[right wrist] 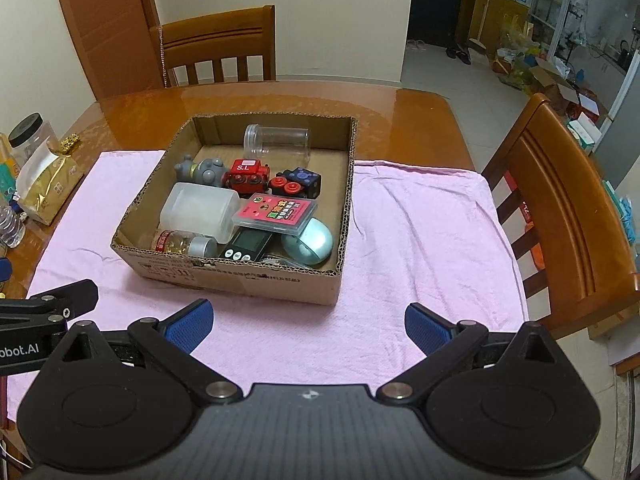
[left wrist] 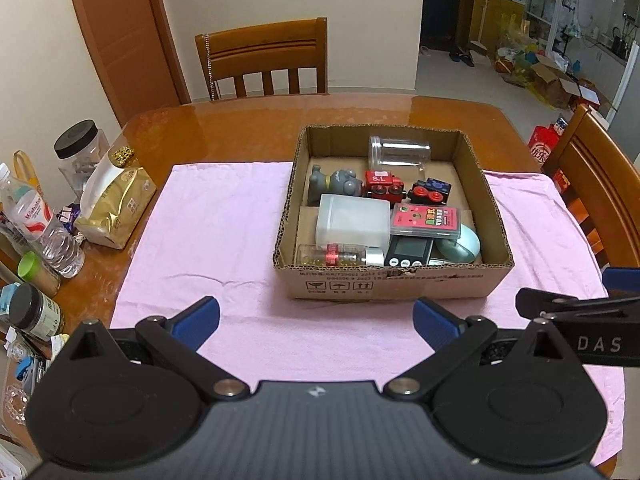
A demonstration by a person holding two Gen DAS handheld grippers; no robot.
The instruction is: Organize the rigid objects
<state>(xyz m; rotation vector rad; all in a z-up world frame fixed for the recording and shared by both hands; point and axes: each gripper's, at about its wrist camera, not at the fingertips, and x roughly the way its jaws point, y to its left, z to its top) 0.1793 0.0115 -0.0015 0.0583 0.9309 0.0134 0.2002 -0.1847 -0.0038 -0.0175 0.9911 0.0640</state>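
Note:
A shallow cardboard box stands on a pink towel. In it lie a clear jar, a grey toy animal, a red toy train, a dark toy car, a white plastic box, a pink card case, a pill bottle, a black timer and a green mouse. My left gripper and right gripper are open and empty, held above the towel before the box.
The wooden table has chairs behind and at the right. On the table's left stand a gold bag, a black-lidded jar, a water bottle and small jars.

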